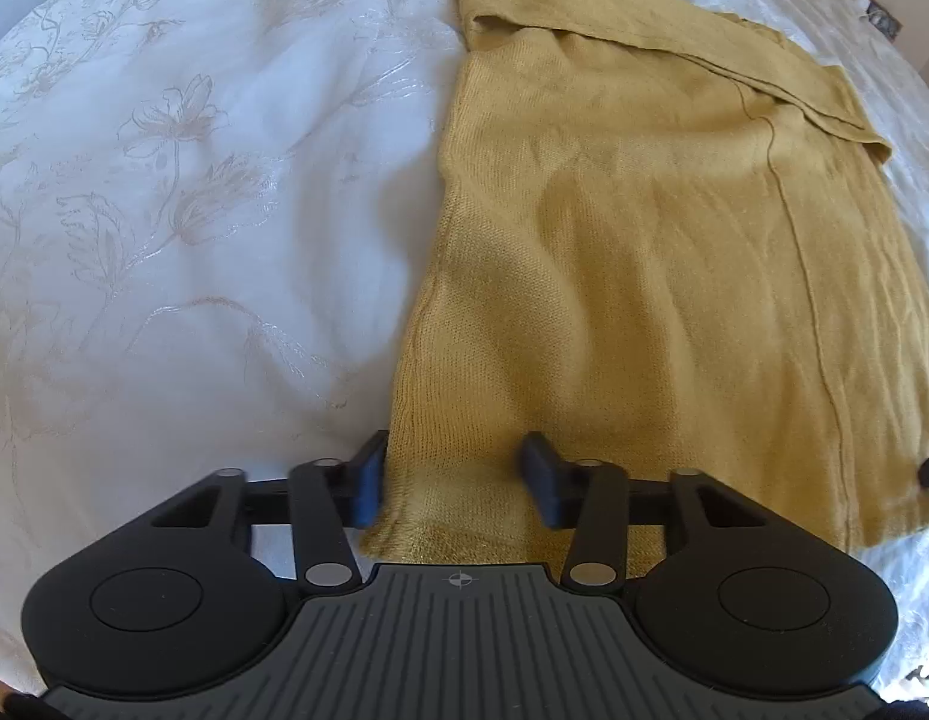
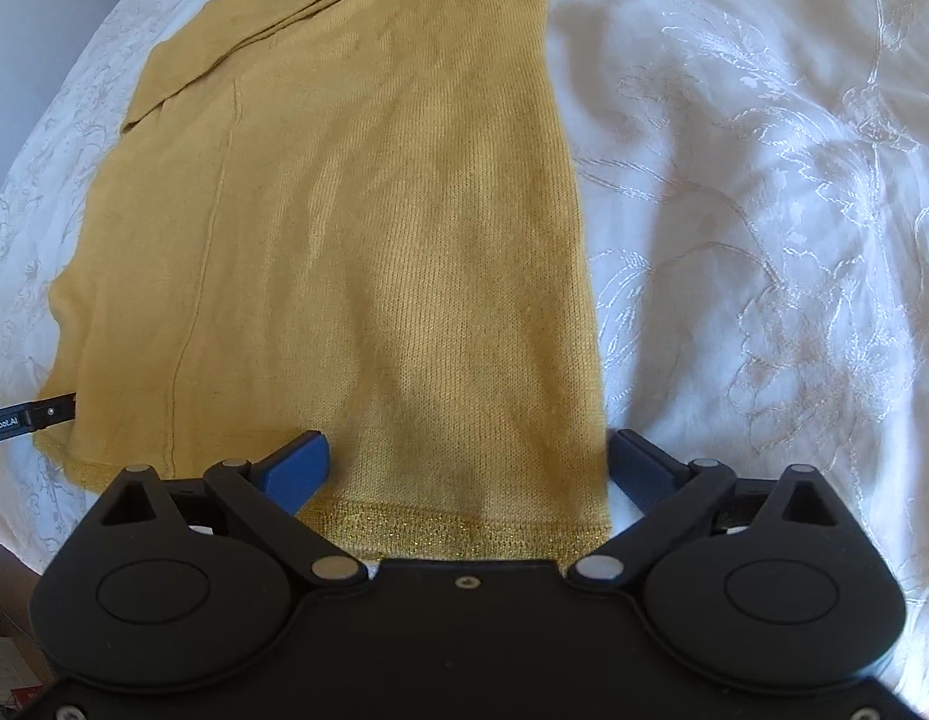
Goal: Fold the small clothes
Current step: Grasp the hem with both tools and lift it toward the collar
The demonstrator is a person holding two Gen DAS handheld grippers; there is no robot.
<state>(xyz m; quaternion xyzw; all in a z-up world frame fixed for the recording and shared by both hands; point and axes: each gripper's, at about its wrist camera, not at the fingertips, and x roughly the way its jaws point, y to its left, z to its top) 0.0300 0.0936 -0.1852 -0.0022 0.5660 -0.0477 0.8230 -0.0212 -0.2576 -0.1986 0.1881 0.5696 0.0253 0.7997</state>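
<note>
We see a mustard-yellow knit garment (image 1: 644, 252) lying flat on a white bedspread (image 1: 194, 180) with a pale embroidered flower pattern. The garment stretches away from both pairs of fingers, with its glittery ribbed hem (image 2: 458, 531) nearest to them and a folded-over sleeve or flap (image 1: 674, 54) at the far end.

The left gripper (image 1: 458, 477) points steeply down at the left corner of the hem. Its fingers (image 1: 368, 486) stand partly apart, with the corner of the knit between them: the left finger sits right at the garment's side edge, the right finger (image 1: 542, 480) rests on top of the cloth a little way in. A gap of fabric still shows between the two, and we cannot tell whether the pads are pressing on the cloth yet.

The right gripper (image 2: 464, 471) points down at the right corner of the same hem. Its blue fingers (image 2: 299, 468) are spread wide: the left one lies over the knit, the right one (image 2: 638, 468) sits just beyond the garment's right edge, over the bedspread. The hem runs across between them, and the pads are not pinching it.

At the left edge of the right wrist view, the tip of the other gripper's finger (image 2: 53, 408) shows at the garment's far corner, with a bit of printed lettering on its arm.

A long vertical seam (image 2: 206, 240) runs up the garment to the left of the right gripper's fingers.
</note>
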